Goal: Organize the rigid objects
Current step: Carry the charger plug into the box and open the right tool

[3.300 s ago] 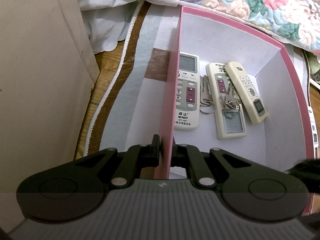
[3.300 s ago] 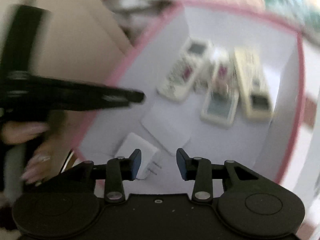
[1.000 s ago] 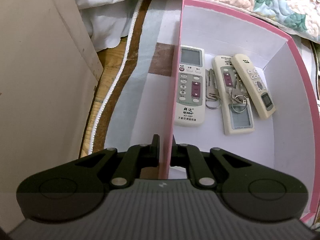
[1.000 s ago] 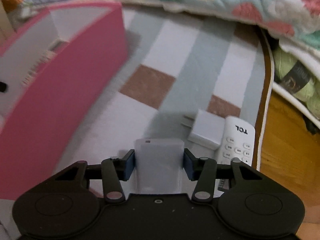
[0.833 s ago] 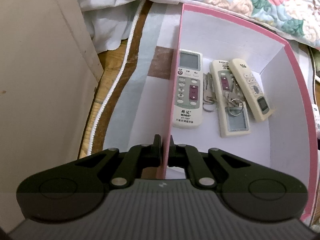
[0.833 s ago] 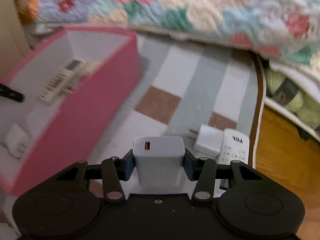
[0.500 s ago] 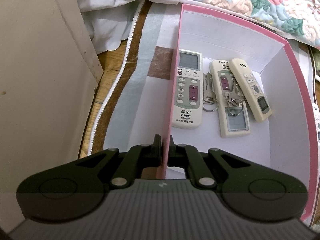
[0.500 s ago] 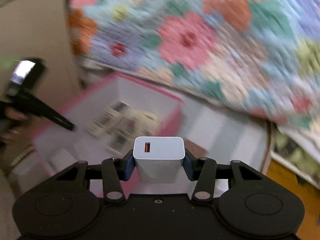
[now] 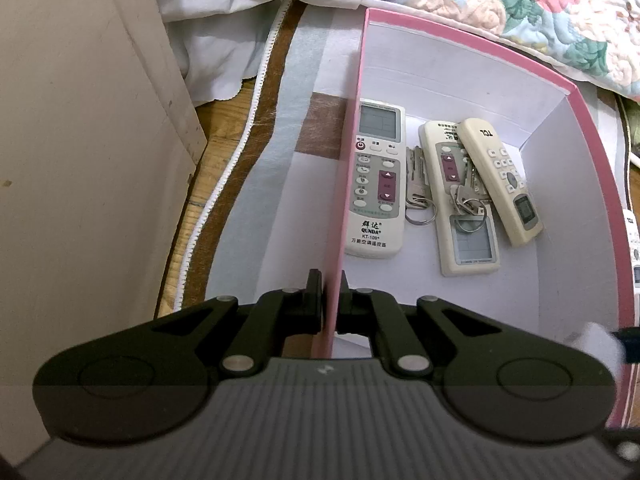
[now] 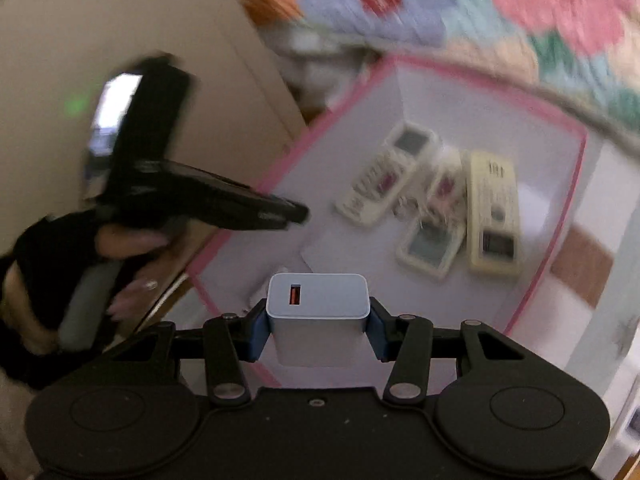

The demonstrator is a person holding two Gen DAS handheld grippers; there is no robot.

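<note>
On my left feed the quilt (image 9: 520, 4) fills the top edge, with the striped rug (image 9: 280, 152) running under it and a beige panel (image 9: 80, 160) down the left side. The pink box (image 9: 460, 80) sits on the rug, white inside, its far wall close to the quilt. My left claw (image 9: 331, 308) is clamped on the box's near-left wall, one finger outside and one inside.

Inside the box, toward the far end, I see three remotes lying flat. The white remote (image 9: 376, 176) lies right along the left wall. The middle remote (image 9: 460, 200) lies to its right, and the TCL remote (image 9: 500, 180) overlaps that one's right edge at a slant. One set of keys (image 9: 416, 184) lies between the white and middle remotes; a second set (image 9: 468, 204) rests on top of the middle remote.

The right feed is blurred with motion. There my right claw (image 10: 318, 320) is closed on the white charger (image 10: 318, 304), its blue pads pressed to both sides and the USB port facing the camera. The charger is held in the air above the box's near end (image 10: 480, 300), and the other claw shows at the left, gripped by a hand (image 10: 120, 256).
</note>
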